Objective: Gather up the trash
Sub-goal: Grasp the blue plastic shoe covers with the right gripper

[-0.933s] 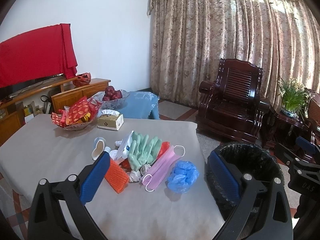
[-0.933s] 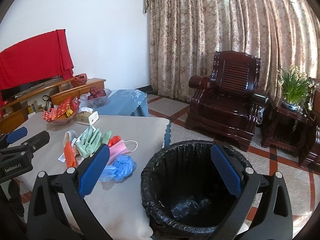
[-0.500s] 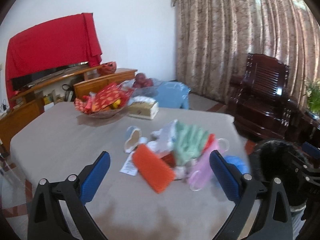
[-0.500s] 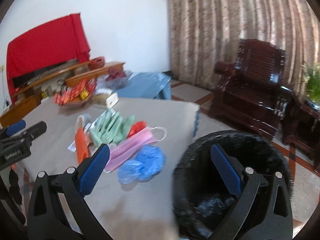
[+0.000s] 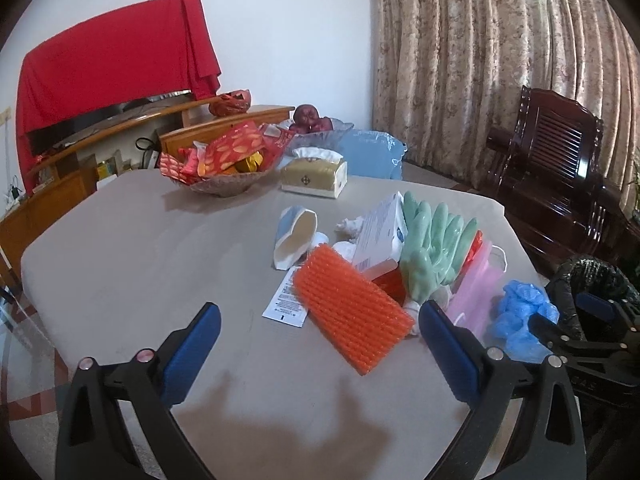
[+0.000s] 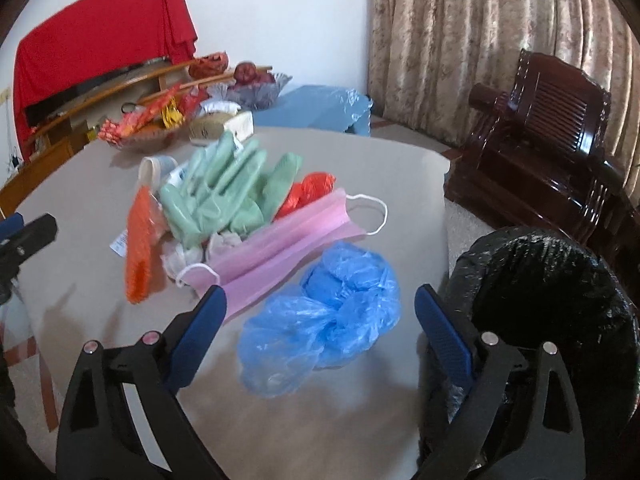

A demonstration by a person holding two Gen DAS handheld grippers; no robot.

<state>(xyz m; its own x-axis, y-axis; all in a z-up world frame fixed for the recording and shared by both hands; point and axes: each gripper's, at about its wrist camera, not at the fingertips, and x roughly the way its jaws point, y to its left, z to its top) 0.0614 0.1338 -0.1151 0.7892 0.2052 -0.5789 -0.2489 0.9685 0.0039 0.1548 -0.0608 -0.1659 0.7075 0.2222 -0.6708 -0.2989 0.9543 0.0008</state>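
Observation:
A heap of trash lies on the grey table: an orange spiky brush, green rubber gloves, a pink face mask, crumpled blue plastic, a white carton and a paper slip. My left gripper is open and empty, just in front of the orange brush. My right gripper is open and empty, with the blue plastic between its fingers. The black-lined bin stands off the table's right edge.
A basket of red packets, a tissue box and a fruit bowl sit at the table's far side. A dark wooden armchair stands beyond the bin. A curtain hangs behind.
Both grippers have swung left from the bin toward the table and come closer to the trash. The right gripper now frames the blue plastic; the left faces the orange brush.

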